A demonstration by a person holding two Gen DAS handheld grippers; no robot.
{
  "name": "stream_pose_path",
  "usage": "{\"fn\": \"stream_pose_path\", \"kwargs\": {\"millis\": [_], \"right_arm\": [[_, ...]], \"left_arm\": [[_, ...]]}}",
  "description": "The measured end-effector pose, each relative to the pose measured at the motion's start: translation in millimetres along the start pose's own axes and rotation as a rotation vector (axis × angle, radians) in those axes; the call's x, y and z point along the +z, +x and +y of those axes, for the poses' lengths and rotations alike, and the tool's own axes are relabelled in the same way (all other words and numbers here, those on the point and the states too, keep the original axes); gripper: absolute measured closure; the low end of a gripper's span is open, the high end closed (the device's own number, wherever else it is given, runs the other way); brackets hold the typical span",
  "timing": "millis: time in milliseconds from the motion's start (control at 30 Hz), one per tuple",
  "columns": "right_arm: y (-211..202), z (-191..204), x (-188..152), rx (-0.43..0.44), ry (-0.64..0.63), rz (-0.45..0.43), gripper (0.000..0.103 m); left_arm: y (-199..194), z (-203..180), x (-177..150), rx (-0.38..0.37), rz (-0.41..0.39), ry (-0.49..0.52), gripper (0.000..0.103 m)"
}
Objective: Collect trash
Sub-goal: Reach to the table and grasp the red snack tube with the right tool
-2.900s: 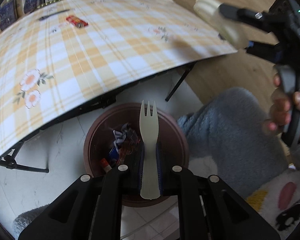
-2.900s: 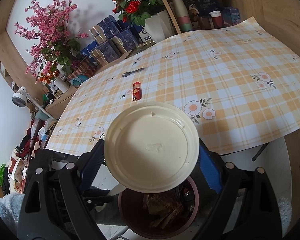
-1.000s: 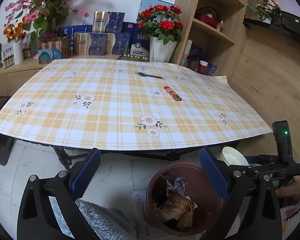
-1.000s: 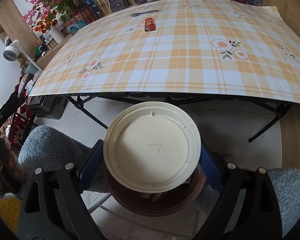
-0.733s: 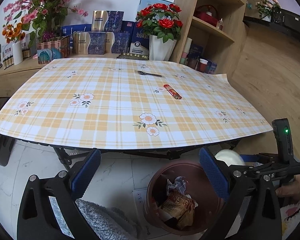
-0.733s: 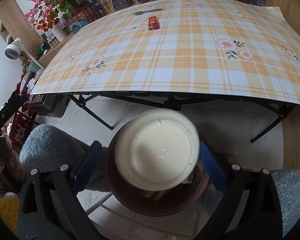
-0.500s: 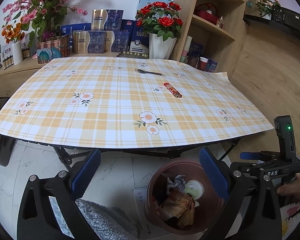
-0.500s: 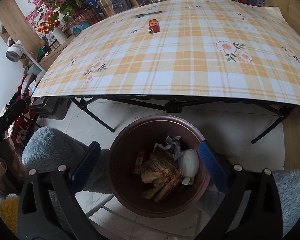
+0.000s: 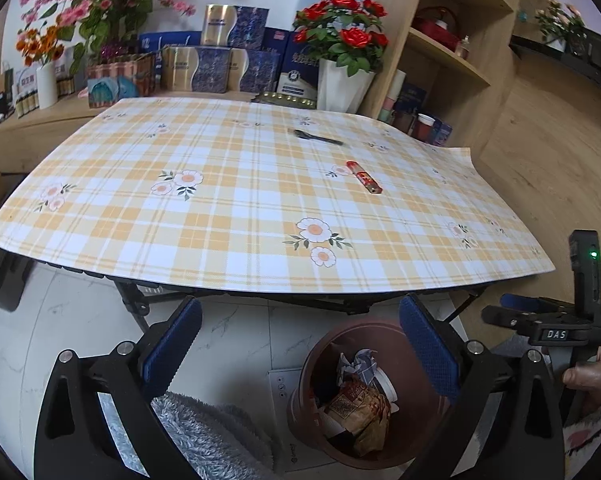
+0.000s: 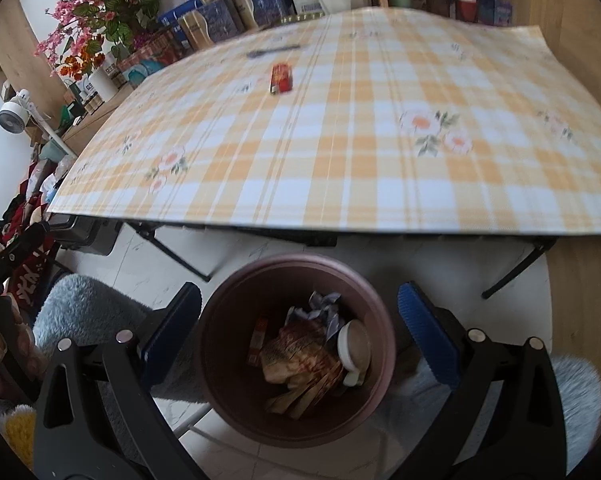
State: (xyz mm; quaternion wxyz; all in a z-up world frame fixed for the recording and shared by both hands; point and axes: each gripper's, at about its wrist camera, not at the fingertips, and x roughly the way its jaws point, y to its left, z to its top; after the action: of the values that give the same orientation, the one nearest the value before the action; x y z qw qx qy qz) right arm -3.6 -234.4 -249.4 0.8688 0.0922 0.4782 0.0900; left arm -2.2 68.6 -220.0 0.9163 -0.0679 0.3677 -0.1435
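Observation:
A brown trash bin [image 9: 312,364] stands on the floor below the table's front edge; in the right wrist view [image 10: 220,360] it holds crumpled wrappers and a cream lid [image 10: 354,346]. My left gripper [image 9: 300,348] is open and empty above the bin. My right gripper [image 10: 298,332] is open and empty over the bin, and shows at the right of the left wrist view [image 9: 540,320]. On the checked tablecloth [image 9: 220,216] lie a red wrapper [image 9: 363,177] and a dark spoon [image 9: 316,136]; the wrapper shows in the right wrist view [image 10: 281,77].
Black folding table legs [image 10: 172,252] stand behind the bin. Flower vases and boxes [image 9: 216,60] line the back, wooden shelves [image 9: 452,56] at the right. Grey fluffy clothing [image 10: 84,312] is beside the bin.
My left gripper let the fork go and rose to face the table. My right gripper opened and the cream lid fell into the bin.

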Motion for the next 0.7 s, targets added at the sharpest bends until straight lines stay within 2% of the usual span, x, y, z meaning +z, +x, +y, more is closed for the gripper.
{"fn": "stream_pose_path", "kwargs": {"millis": [267,700], "right_arm": [[-12.8,-11.5,16.2,-0.04,-0.003,-0.043,0.006],[-7.1,-28.8,56.1,-0.084,0.014,-0.069,0.006]], "left_arm": [[1.1,-8.7,18.6,0.004,-0.048,0.038,0.007],[25.7,-4.8,56.5,-0.028,-0.063,0.05,0.007]]}}
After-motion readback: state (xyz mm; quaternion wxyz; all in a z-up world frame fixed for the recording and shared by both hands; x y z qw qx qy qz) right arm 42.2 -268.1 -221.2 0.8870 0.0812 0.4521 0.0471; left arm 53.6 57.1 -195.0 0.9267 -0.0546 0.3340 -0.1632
